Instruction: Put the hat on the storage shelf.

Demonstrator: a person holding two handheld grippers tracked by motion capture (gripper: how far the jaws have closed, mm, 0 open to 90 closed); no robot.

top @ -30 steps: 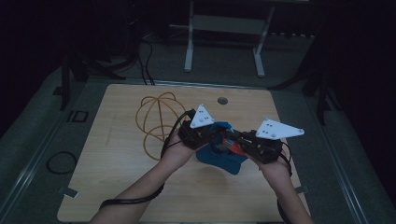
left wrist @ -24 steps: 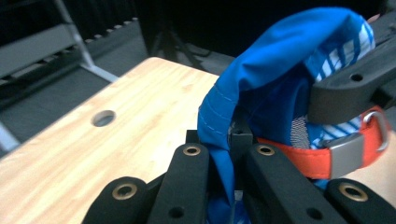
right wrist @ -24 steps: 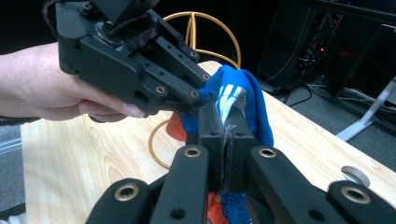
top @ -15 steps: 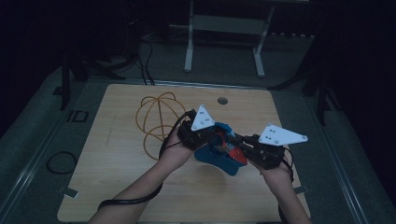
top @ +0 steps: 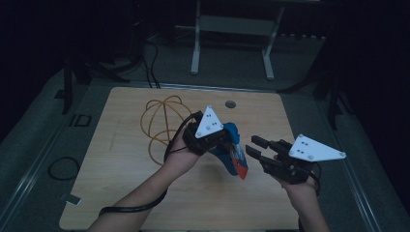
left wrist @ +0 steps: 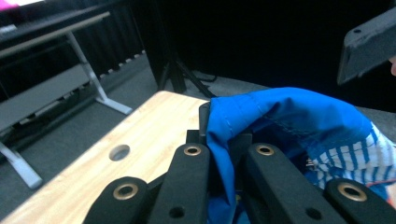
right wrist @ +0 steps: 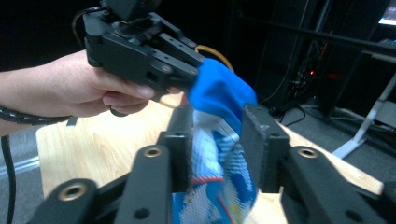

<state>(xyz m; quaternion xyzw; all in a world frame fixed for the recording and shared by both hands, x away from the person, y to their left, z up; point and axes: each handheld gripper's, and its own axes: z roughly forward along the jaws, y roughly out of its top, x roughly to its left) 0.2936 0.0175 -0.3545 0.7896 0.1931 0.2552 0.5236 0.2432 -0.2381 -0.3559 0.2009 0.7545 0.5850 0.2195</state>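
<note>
A blue cloth [top: 235, 155] with white stripes and a red edge hangs off the table from my left gripper [top: 226, 137], which is shut on its upper fold. In the left gripper view the black jaws [left wrist: 224, 144] pinch the blue fabric [left wrist: 299, 116]. My right gripper [top: 256, 147] is to the right of the cloth, just clear of it. Its jaws have just been opening. In the right gripper view the striped cloth [right wrist: 219, 154] hangs in line with the gap of the right gripper [right wrist: 219, 135], untouched by the pads, with the left gripper [right wrist: 189, 70] gripping its top.
A loop of orange cable [top: 162, 121] lies on the wooden table [top: 121, 159] left of my left hand. A round hole [top: 230, 104] is near the table's far edge. A white-legged bench [top: 232, 29] stands on the floor beyond.
The right gripper has opened, let go of the cloth and drawn off to the right. The left gripper has lifted slightly, and the cloth now hangs from it alone.
</note>
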